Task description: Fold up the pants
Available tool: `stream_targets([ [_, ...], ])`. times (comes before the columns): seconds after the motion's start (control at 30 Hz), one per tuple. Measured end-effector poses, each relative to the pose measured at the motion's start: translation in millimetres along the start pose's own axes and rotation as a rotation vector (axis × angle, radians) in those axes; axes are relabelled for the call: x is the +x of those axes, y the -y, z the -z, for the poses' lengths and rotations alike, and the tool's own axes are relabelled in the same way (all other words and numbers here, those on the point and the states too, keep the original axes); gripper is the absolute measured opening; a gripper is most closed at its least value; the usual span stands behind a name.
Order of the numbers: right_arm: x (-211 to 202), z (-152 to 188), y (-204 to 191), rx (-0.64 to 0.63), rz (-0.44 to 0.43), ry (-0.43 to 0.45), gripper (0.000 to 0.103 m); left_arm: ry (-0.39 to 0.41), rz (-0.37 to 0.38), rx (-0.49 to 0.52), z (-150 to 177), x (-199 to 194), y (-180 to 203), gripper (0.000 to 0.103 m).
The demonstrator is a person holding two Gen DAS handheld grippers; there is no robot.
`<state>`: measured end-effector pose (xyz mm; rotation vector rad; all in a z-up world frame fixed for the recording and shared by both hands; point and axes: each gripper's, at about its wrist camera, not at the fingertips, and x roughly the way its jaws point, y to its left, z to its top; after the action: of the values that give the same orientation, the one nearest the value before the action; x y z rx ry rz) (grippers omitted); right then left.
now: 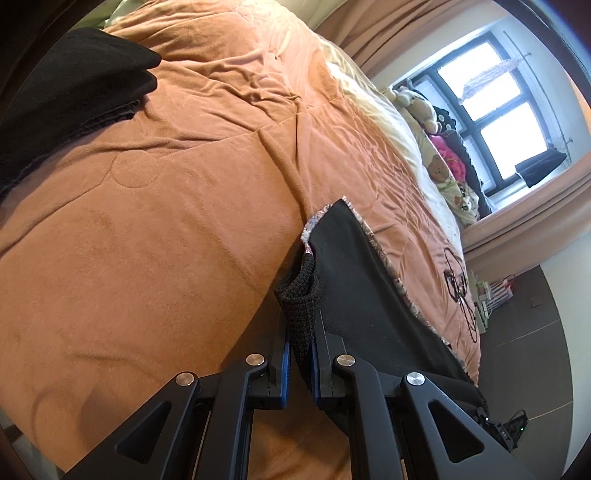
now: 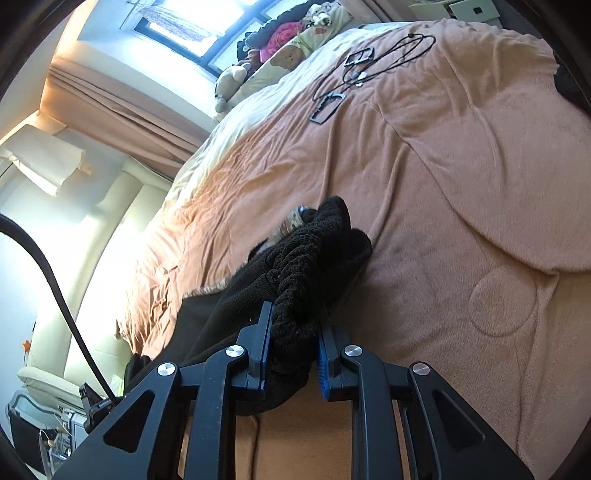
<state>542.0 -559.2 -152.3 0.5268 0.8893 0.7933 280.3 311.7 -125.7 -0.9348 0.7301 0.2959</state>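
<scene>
Your left gripper [image 1: 301, 341] sits at the bottom centre of the left wrist view, clenched on a knitted black band of the pants [image 1: 369, 295], which stands up between the blue pads [image 1: 287, 363]. From there the black cloth runs up and to the right of the frame, with a pale patterned edge showing along its upper and right sides, and it lies over the orange blanket [image 1: 177, 229] that covers the bed. In the upper left of that frame a second dark pile of clothing [image 1: 70, 96] rests on the blanket, well apart from your grip.

Your right gripper [image 2: 295, 332] is at the bottom centre of the right wrist view, and it too is grasping the pants [image 2: 314, 258]: a thick bunch of the ribbed black fabric is wedged between the pads (the bunch is fatter here, so the jaws stand a little wider). The rest of the cloth trails down to the lower left of the frame, off the near side of the blanket [image 2: 461, 206].

Further out, near the top centre of the right view, a black cable [image 2: 388, 59] and two small dark frames [image 2: 327, 107] lie on the blanket. Stuffed toys [image 2: 231, 79] line the far side of the bed under the window [image 2: 199, 22], with a curtain [image 2: 122, 110] at the upper left.
</scene>
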Motion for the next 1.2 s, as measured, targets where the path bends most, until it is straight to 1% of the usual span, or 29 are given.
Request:
stream_targets([
  [0.1,6,4,6,0.014,0.023,-0.004,0.017,-0.028,-0.018,-0.008,5,11,-9,0.009],
  [0.23,20,14,17,0.036,0.076,-0.038,0.018,-0.075,-0.058,-0.030,17,32,-29,0.009],
  [0.37,26,24,20,0.043,0.129,-0.065,0.022,-0.101,-0.057,-0.059,27,38,-46,0.009],
  [0.4,25,27,20,0.044,0.140,-0.067,0.023,-0.102,-0.052,-0.061,28,38,-48,0.009],
  [0.47,22,30,20,0.042,0.161,-0.075,0.032,-0.106,-0.043,-0.056,29,36,-49,0.011],
  [0.57,12,35,17,0.044,0.194,-0.075,0.036,-0.122,-0.046,-0.038,26,33,-50,0.013],
  [0.6,8,36,13,0.034,0.205,-0.070,0.036,-0.119,-0.051,-0.035,25,29,-51,0.014],
  [0.7,-10,39,-6,-0.016,0.244,-0.037,0.037,-0.109,-0.044,-0.030,23,21,-57,0.022],
  [0.73,-17,41,-12,-0.031,0.245,-0.029,0.044,-0.102,-0.042,-0.032,23,17,-60,0.026],
  [0.77,-21,43,-19,-0.051,0.248,-0.021,0.054,-0.098,-0.039,-0.033,23,15,-62,0.027],
  [0.83,-29,50,-33,-0.099,0.253,-0.002,0.060,-0.091,-0.030,-0.032,22,12,-65,0.028],
  [0.9,-29,59,-49,-0.158,0.253,-0.008,0.060,-0.097,-0.014,-0.037,21,12,-67,0.028],
  [1.03,-14,75,-85,-0.263,0.228,-0.045,0.060,-0.099,0.019,-0.047,19,12,-68,0.028],
  [1.1,-5,81,-101,-0.301,0.215,-0.065,0.060,-0.105,0.043,-0.054,18,13,-68,0.028],
  [1.2,10,92,-122,-0.333,0.178,-0.094,0.060,-0.131,0.056,-0.054,19,18,-65,0.028],
])
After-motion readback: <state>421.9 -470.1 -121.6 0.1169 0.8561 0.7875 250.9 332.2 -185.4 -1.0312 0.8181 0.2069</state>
